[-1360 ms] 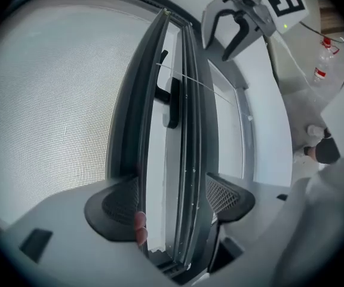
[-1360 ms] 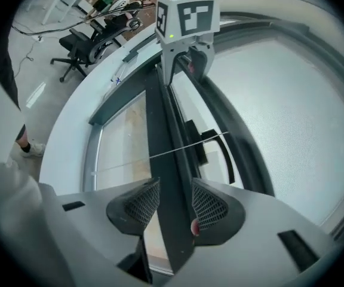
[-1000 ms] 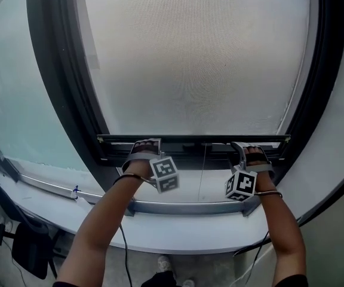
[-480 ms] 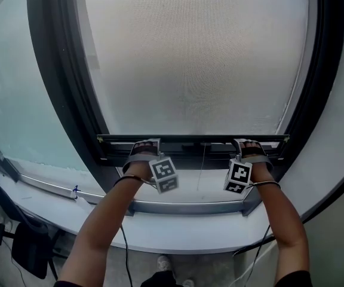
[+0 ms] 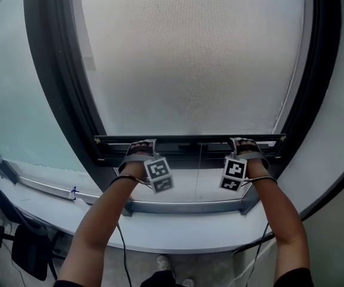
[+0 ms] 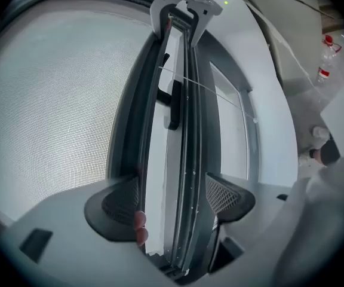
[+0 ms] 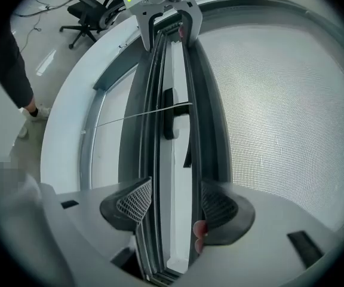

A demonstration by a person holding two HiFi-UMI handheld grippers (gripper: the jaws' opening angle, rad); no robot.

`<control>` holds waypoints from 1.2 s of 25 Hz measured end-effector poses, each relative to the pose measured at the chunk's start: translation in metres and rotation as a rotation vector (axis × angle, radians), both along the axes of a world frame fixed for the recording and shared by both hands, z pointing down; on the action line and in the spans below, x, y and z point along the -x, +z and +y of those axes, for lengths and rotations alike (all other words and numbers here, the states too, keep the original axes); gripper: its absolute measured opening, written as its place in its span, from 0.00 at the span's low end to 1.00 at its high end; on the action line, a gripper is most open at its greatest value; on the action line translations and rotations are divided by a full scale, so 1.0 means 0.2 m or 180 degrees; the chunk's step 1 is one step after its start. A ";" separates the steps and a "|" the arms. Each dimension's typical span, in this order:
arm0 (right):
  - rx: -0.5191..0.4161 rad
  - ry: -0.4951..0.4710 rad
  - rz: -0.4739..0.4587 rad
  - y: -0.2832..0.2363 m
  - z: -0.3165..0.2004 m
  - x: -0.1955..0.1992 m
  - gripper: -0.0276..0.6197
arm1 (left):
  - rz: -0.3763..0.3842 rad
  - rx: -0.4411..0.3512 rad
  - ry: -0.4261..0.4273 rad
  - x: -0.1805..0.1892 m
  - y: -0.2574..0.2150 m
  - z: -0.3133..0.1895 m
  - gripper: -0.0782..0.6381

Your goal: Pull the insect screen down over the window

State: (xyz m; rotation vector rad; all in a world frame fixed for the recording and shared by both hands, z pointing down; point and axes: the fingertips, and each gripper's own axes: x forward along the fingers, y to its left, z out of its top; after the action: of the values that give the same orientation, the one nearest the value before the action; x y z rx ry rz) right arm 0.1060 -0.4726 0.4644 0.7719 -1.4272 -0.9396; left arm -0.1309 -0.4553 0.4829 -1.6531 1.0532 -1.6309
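**Desk:** What are the claws doing?

**Photographer:** The left claw (image 6: 173,199) stands released. Its pads sit either side of the screen's bottom bar (image 5: 190,140) without pressing on it. The right claw (image 7: 175,207) has just been opening. The same bar runs between its pads, and they have let go of it. A fingertip (image 7: 198,229) shows beside one pad.

**Desk:** And the screen itself?

**Photographer:** The insect screen (image 5: 190,58) is drawn down across the window, its grey mesh filling the dark frame (image 5: 49,88). The bar sits low in that frame. It has a dark handle (image 7: 168,115) at its middle, and a thin cord (image 5: 200,172) drops below it.

**Desk:** Further out?

**Photographer:** Two bare forearms (image 5: 100,220) reach up over a white sill (image 5: 178,235). A pale pane (image 5: 11,100) flanks the window on the left.
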 end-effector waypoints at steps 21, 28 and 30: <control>0.0405 0.0175 0.0089 0.22 0.05 -0.02 0.41 | -0.0095 0.0262 -0.0152 -0.02 0.23 0.07 0.60; 0.0543 0.0164 0.0137 0.35 0.06 -0.01 0.41 | -0.0123 0.0233 -0.0183 -0.01 0.36 0.06 0.60; 0.0559 0.0180 0.0110 0.37 0.06 -0.01 0.41 | -0.0140 0.0198 -0.0169 -0.01 0.38 0.05 0.60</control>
State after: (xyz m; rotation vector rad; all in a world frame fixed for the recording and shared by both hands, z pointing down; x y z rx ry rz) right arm 0.1085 -0.4603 0.5375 0.6589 -1.4294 -0.7695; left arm -0.1296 -0.4458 0.5594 -1.6339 1.0423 -1.7429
